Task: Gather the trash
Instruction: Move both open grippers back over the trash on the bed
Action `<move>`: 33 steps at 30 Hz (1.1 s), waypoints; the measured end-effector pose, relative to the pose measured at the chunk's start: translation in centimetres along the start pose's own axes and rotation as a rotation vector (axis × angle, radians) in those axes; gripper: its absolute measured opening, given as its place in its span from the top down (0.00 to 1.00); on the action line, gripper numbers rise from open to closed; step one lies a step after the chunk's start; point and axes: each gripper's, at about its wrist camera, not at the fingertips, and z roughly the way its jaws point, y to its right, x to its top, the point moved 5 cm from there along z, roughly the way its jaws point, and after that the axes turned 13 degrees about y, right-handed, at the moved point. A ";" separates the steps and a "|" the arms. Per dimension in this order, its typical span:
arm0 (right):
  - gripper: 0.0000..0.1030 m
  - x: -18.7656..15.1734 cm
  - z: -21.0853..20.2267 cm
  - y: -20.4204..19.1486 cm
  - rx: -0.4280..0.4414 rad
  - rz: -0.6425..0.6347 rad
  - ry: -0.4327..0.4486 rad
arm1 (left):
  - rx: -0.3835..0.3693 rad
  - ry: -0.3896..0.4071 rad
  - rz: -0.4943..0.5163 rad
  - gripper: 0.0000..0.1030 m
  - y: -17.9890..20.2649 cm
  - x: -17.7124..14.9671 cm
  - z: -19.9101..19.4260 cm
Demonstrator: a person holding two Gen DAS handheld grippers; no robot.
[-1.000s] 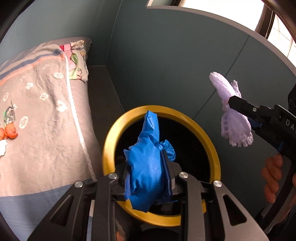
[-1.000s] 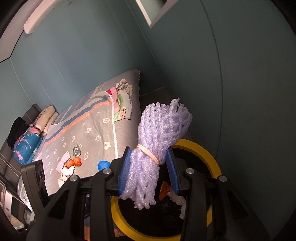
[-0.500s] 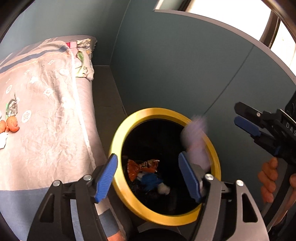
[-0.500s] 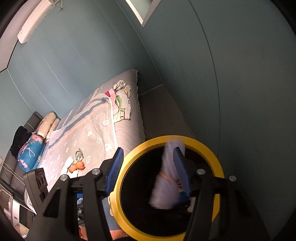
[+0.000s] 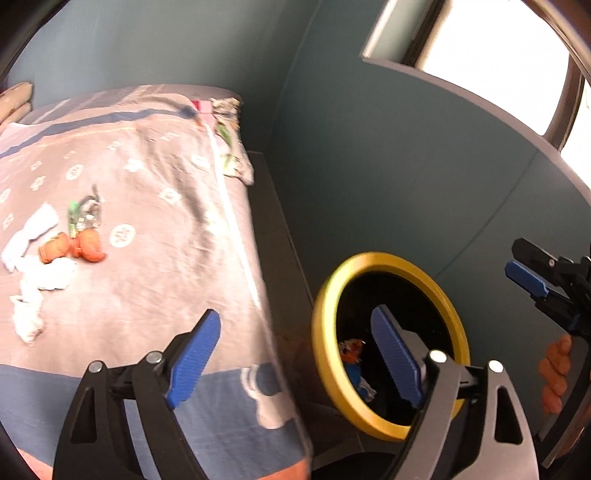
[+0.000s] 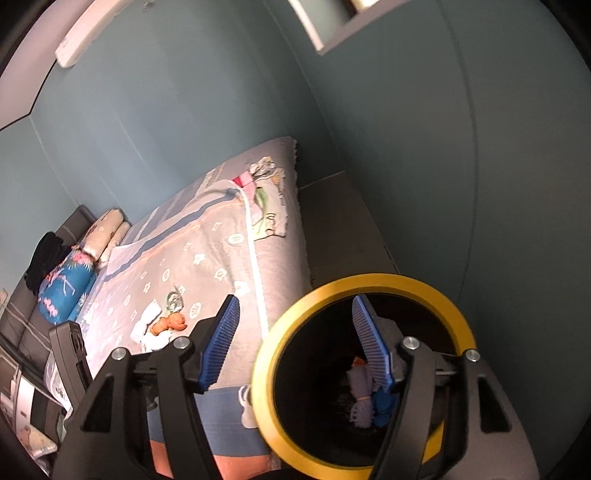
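Purple netting (image 6: 360, 397) now binned, grey bedspread (image 5: 155, 221)

Walls (image 6: 184, 122): teal-grey, plain. Bed (image 6: 221, 251) w/ grey patterned cover along far wall, pillows (image 6: 107, 229) at headboard end. Dark floor (image 6: 340, 229) beside bed. Window (image 5: 491, 37) upper right, bright daylight. White AC unit (image 6: 88, 33) near ceiling.

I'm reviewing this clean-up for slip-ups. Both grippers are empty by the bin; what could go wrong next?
1. The left gripper, jaws just opened, sits close to the bin's yellow rim; swinging back might knock it.
2. The white tissues and orange scraps lie clustered on the bedspread; a grab may snag fabric.
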 end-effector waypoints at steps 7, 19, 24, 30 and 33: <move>0.38 0.1 1.0 -4.6 0.062 -0.049 -0.008 | 0.076 0.059 -0.017 0.16 -4.1 1.2 -2.9; 0.37 -0.9 4.3 -13.1 0.156 -0.119 -0.059 | 0.240 0.132 -0.041 0.12 -12.1 2.3 -7.3; 0.37 -1.8 6.0 -16.7 0.182 -0.157 -0.084 | 0.305 0.138 -0.074 0.12 -16.4 2.2 -8.5; 0.37 -3.2 8.8 -20.8 0.203 -0.198 -0.127 | 0.374 0.134 -0.102 0.12 -20.6 1.4 -9.2; 0.37 -4.3 10.6 -22.8 0.211 -0.220 -0.157 | 0.400 0.121 -0.121 0.12 -22.5 0.7 -9.1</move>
